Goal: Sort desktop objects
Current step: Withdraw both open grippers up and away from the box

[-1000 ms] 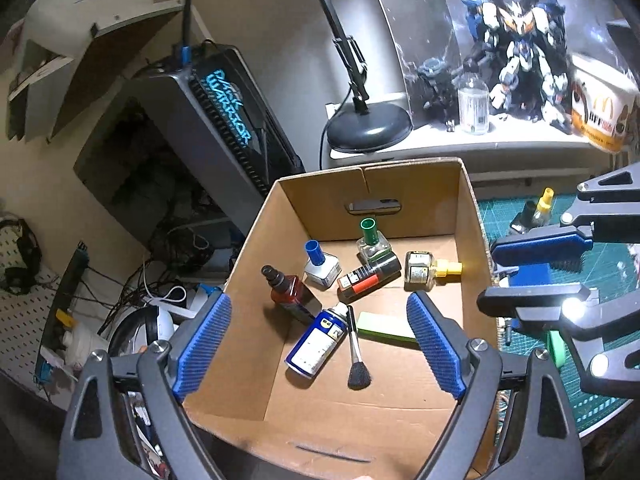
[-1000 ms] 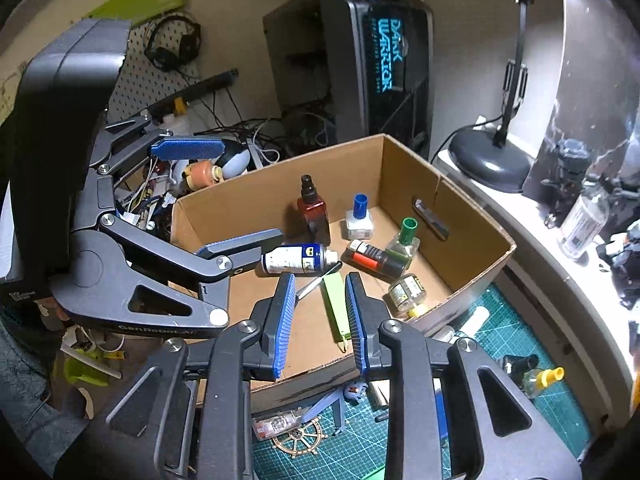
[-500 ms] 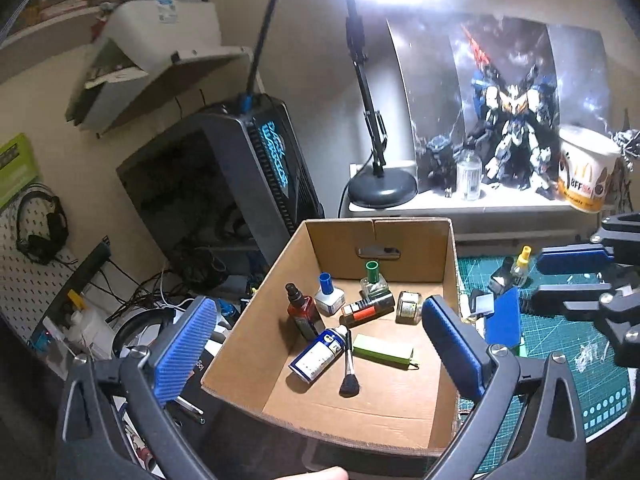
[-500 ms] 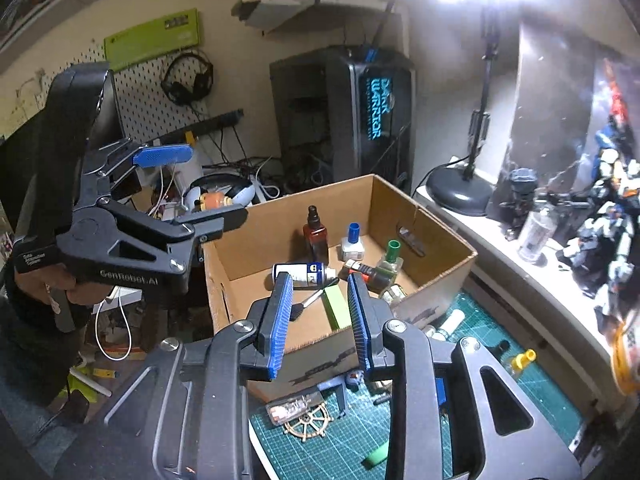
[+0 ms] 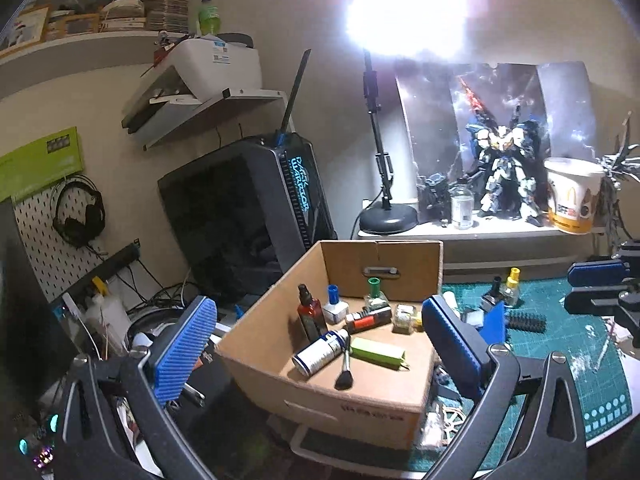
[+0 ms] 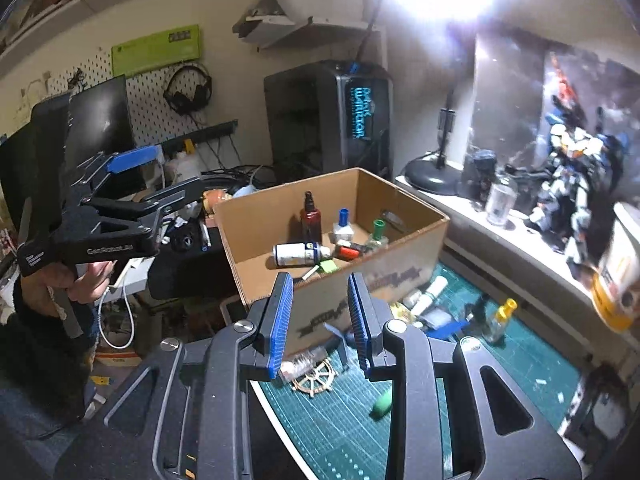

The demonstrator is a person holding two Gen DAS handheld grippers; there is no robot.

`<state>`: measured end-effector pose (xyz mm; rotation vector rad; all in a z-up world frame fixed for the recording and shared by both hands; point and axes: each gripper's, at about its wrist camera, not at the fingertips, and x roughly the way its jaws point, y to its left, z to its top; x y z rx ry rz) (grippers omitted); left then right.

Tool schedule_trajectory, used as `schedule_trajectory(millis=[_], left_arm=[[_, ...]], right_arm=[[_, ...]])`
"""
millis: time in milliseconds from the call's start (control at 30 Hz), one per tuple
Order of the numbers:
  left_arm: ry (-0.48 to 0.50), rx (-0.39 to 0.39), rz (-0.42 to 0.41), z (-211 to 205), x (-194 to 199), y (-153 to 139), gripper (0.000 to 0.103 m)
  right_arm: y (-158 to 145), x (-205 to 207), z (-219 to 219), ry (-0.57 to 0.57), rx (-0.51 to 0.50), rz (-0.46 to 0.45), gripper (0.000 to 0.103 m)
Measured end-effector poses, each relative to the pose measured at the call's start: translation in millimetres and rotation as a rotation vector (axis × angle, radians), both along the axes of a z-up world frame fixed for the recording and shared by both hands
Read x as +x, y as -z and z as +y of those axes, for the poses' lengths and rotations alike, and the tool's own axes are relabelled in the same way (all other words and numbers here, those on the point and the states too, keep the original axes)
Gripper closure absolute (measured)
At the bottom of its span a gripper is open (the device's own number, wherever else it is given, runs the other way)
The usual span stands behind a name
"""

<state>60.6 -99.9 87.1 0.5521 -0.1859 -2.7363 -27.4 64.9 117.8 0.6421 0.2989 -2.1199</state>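
Note:
An open cardboard box [image 5: 360,396] stands at the desk's left end. It holds a brown spray bottle [image 5: 310,314], a blue-capped bottle [image 5: 334,308], a green-capped bottle [image 5: 374,294], a white and blue can [image 5: 320,354], a green block [image 5: 378,354] and a small brush [image 5: 345,370]. My left gripper [image 5: 320,340] hangs wide open in front of the box with nothing between its fingers. My right gripper [image 6: 320,316] is back from the box [image 6: 360,280] over the green mat, its jaws a narrow gap apart and empty. A yellow-capped bottle [image 6: 500,320] stands on the mat.
On the cutting mat [image 6: 340,432] lie a wooden ship's wheel [image 6: 316,378], a green cap [image 6: 382,404] and a white tube [image 6: 430,292]. Behind stand a PC tower [image 5: 256,216], a lamp base [image 5: 386,218], a robot model [image 5: 504,184] and a paper cup [image 5: 572,196]. A hand [image 6: 86,280] holds the left gripper.
Both grippers have drawn back from the box, which now looks smaller and farther off. The left jaws have spread wider. The right jaws keep the same narrow gap.

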Motion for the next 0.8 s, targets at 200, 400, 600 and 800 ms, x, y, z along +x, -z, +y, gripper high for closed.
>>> schedule_trajectory(millis=[200,400,600,800], left_arm=[[-0.011,-0.02,0.039,12.1,25.8,8.9,0.0],[0.01,0.0,0.054,18.9,46.7,18.0,0.0],[0.025,-0.024,0.075,31.8,51.0,22.4,0.0],[0.033,-0.016,0.104,37.9,50.4,26.0,0.0]], right_arm=[[0.6,28.8,26.7,0.042,-0.009,0.028,0.076],[-2.6,54.1,49.7,0.089,-0.041,0.066,0.076],[-7.5,76.0,66.2,0.101,-0.049,0.103,0.075],[-13.5,93.8,82.9,0.125,-0.054,0.144,0.072]])
